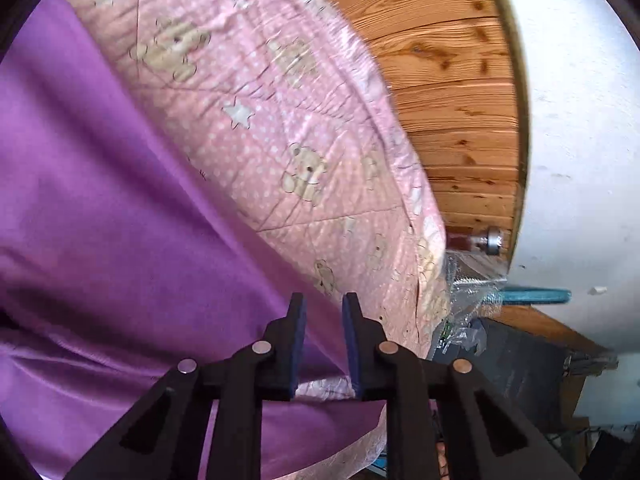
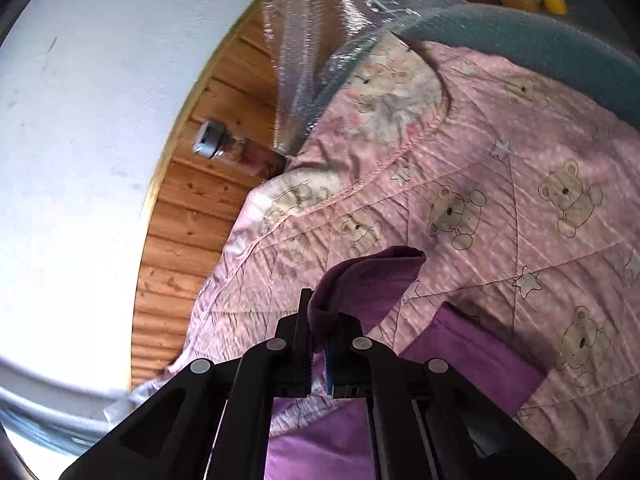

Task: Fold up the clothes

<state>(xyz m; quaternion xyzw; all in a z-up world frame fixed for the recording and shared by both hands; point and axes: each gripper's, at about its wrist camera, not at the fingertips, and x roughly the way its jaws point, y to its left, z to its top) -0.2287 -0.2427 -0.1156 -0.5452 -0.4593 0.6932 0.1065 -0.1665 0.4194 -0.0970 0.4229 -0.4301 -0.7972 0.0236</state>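
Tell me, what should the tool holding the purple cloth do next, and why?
Probably carry the pinched corner across. The right tool is shut on the purple garment, lifted above the pink bear quilt; the rest lies flat.

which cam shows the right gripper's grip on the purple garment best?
Right wrist: the right gripper is shut on a bunched fold of the purple garment. Left wrist shows only the garment's flat spread over the pink bear quilt, not that grip.

Left gripper and right gripper look alike: black plastic angular arms, round silver rivets at the joints, and two flat fingers faced with blue pads.
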